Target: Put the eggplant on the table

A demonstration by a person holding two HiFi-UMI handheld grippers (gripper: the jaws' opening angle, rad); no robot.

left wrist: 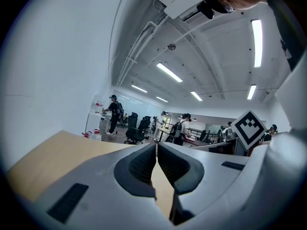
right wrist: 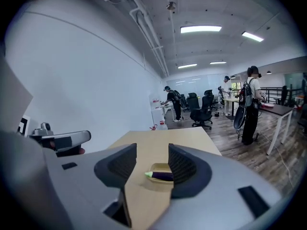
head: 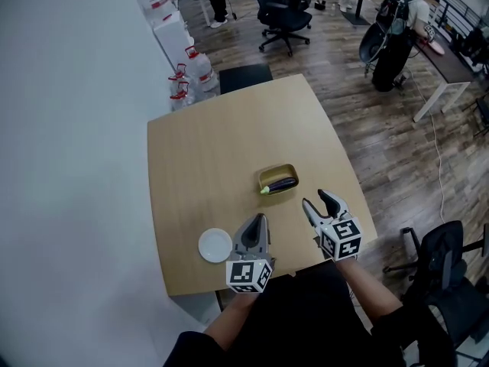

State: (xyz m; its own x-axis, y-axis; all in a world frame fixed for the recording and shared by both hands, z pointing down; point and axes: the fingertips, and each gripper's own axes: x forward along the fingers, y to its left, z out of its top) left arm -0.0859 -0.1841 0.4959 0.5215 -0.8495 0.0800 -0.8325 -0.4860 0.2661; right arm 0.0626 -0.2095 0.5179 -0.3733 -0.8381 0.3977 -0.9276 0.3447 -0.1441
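Note:
A dark purple eggplant with a pale green tip lies in a shallow yellow tray near the middle of the wooden table. My right gripper hovers just in front of the tray, jaws wide open and empty. In the right gripper view the eggplant shows between the open jaws, further off, inside the tray. My left gripper hangs left of it near the table's front edge, jaws shut on nothing. In the left gripper view its gripper points level over the tabletop.
A small white plate sits at the table's front left. Water bottles and a black chair stand behind the table. Office chairs, desks and people fill the room beyond; another chair is at my right.

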